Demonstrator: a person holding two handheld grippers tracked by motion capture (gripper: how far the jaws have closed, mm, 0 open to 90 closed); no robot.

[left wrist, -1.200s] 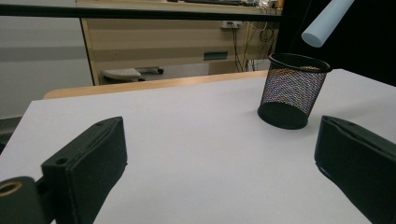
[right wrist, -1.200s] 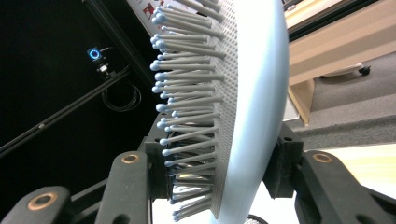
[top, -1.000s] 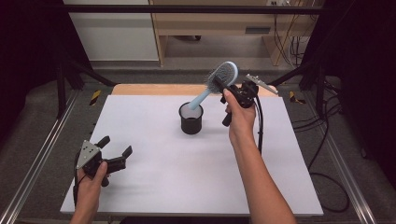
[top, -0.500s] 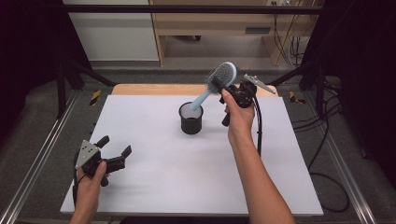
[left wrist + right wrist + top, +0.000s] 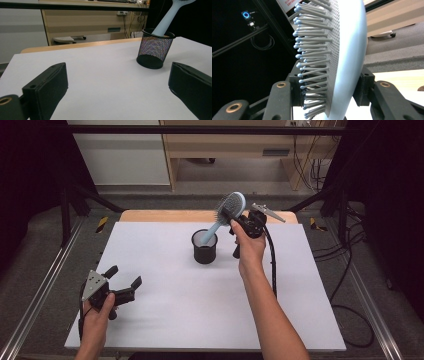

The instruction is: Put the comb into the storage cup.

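Observation:
A light blue hairbrush (image 5: 227, 210) stands tilted with its handle down inside a black mesh cup (image 5: 204, 247) at the table's far middle. My right gripper (image 5: 234, 218) is shut on the brush head; in the right gripper view the jaws press the bristle side and the smooth back of the hairbrush (image 5: 337, 57). My left gripper (image 5: 123, 279) rests low at the near left, open, with nothing between its jaws. In the left gripper view the mesh cup (image 5: 155, 48) stands ahead to the right with the brush handle (image 5: 168, 17) rising out of it.
A white sheet (image 5: 165, 300) covers the table, with a wooden strip (image 5: 150, 215) along the far edge. The right gripper's black cable (image 5: 272, 260) hangs beside the forearm. Black frame posts and floor cables flank the table.

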